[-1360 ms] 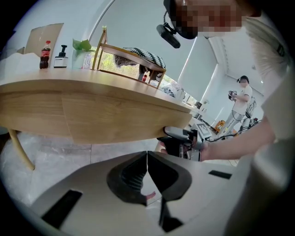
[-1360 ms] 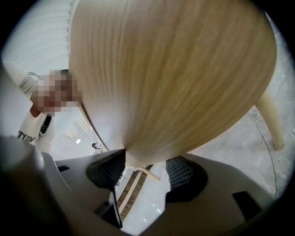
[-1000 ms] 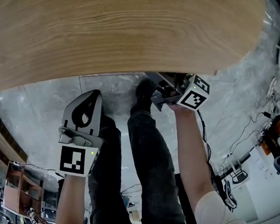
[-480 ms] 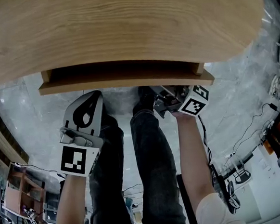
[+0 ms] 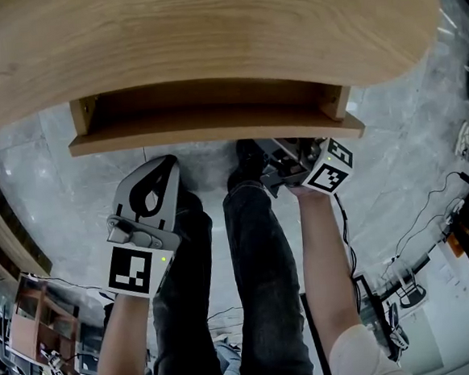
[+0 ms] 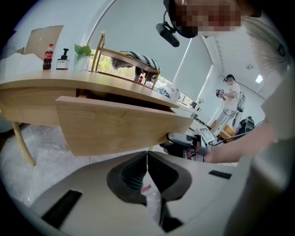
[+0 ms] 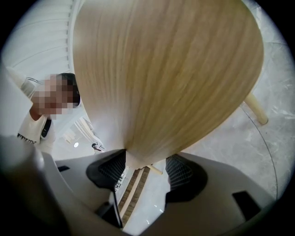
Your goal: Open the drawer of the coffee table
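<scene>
The wooden coffee table top (image 5: 207, 39) fills the top of the head view. Its drawer stands pulled out below it, with the drawer front (image 5: 214, 134) toward me and the inside in shadow. My right gripper (image 5: 264, 154) points level at the drawer front's lower right end. In the right gripper view the drawer front (image 7: 161, 78) runs between the jaws of the right gripper (image 7: 150, 161), which are wide and closed on its edge. My left gripper (image 5: 161, 162) hangs apart below the drawer, shut with nothing in it (image 6: 147, 154). The left gripper view shows the drawer front (image 6: 115, 124) and the right gripper (image 6: 182, 139).
My legs in dark trousers (image 5: 256, 254) stand on the grey marble floor (image 5: 394, 162) between the grippers. A table leg (image 6: 23, 143) slants down at the left. A cola bottle (image 6: 48, 56) and a wooden rack (image 6: 124, 60) stand on the table. Cables and equipment (image 5: 456, 230) lie at right.
The drawer has slid out from under the table top toward me. My right gripper has come back with it. The left gripper has barely moved.
</scene>
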{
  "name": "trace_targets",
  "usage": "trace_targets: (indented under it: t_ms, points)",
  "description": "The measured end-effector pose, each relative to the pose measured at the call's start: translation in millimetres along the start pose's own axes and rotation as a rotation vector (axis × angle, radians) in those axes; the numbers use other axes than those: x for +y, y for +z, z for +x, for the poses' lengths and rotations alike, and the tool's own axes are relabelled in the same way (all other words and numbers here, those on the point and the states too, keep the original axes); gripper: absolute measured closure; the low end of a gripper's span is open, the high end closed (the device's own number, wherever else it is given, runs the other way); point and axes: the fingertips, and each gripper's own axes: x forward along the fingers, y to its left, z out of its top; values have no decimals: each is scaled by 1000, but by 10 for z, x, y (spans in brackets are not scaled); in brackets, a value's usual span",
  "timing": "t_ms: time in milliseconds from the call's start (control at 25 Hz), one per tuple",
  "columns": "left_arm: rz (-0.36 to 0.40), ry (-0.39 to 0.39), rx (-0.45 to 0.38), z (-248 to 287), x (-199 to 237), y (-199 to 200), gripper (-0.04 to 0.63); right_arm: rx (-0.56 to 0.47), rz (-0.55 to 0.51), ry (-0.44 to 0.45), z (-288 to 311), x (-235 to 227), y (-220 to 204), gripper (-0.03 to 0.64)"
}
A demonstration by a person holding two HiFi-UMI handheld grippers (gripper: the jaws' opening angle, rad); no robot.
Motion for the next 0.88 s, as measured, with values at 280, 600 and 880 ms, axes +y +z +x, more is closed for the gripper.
trace_targets:
  t_ms: [280, 600, 880]
  points:
    - [-5, 8, -11, -203, 18, -20, 575, 3, 11, -8, -59, 181, -111, 327]
    - [-16, 13, -10, -241, 3, -100, 575, -3, 12, -21, -19, 136, -114, 325]
    - [-11, 13, -13, -233, -34, -67, 575, 2, 23, -45, -16, 117, -142, 325]
